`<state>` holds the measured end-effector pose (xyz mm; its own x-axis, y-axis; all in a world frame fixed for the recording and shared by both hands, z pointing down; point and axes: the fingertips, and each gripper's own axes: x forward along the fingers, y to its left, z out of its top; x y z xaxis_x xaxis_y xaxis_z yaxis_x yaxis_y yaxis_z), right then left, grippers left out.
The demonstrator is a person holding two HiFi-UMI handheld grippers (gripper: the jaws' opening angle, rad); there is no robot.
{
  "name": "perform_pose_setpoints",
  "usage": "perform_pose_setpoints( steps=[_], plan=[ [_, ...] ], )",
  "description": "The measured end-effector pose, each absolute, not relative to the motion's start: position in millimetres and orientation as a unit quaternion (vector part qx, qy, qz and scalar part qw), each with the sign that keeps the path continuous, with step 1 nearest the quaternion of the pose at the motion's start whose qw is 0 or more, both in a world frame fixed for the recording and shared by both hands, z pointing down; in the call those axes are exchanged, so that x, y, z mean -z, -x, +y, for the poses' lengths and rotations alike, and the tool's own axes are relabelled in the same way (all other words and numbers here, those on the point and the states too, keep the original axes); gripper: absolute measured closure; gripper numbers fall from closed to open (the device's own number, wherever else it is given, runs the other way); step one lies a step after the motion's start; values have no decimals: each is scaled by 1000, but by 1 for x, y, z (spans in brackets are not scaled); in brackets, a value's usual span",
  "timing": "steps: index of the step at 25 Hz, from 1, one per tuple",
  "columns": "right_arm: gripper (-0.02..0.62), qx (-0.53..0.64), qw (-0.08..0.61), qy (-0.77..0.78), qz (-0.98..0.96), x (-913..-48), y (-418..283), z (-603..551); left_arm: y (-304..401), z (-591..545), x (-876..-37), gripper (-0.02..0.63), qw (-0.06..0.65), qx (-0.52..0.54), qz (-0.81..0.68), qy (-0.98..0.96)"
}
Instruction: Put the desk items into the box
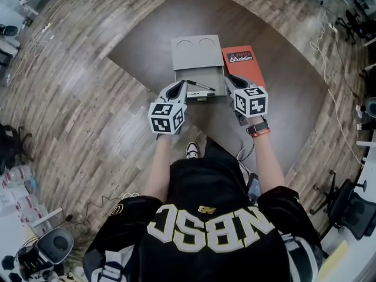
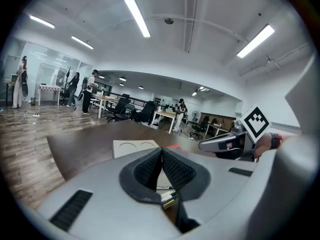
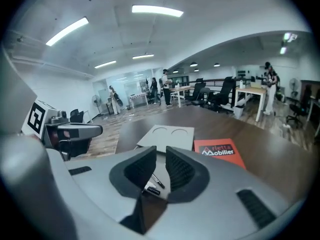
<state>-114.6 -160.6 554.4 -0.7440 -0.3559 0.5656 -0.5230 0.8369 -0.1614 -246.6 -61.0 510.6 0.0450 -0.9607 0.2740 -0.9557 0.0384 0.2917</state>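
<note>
A grey box (image 1: 197,74) stands open on the dark table, its lid (image 1: 195,50) with two round marks laid back behind it. Black pens (image 1: 201,86) lie inside. An orange booklet (image 1: 247,66) lies flat just right of the box. My left gripper (image 1: 179,87) hovers at the box's near left corner, its pads closed together on nothing (image 2: 162,151); pens (image 2: 168,198) show just below them. My right gripper (image 1: 233,81) hovers at the near right corner. Its jaws (image 3: 161,151) stand a little apart with nothing between them, above a pen (image 3: 158,180).
The dark table (image 1: 282,98) is angular, with wood floor around it and an edge near the person's shoe (image 1: 192,150). Office chairs (image 1: 346,204) and cables sit at the right. Desks, chairs and people stand far off in both gripper views.
</note>
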Motion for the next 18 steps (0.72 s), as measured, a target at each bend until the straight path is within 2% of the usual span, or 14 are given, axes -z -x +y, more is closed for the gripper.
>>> perform_pose_setpoints(
  steps=[9,12,18],
  plan=[
    [586,-151,176,-321,-918,-488,87,-150,234,-61,-452,591,141,9,-694,-706],
    [586,-145,150,-339,-917,-477,86,-144,233,-56,-445,591,131,12,-695,-707],
    [586,-128,141,-329,-925,-470,94,-121,235,-43,-436,591,110,20,-696,-709]
  ],
)
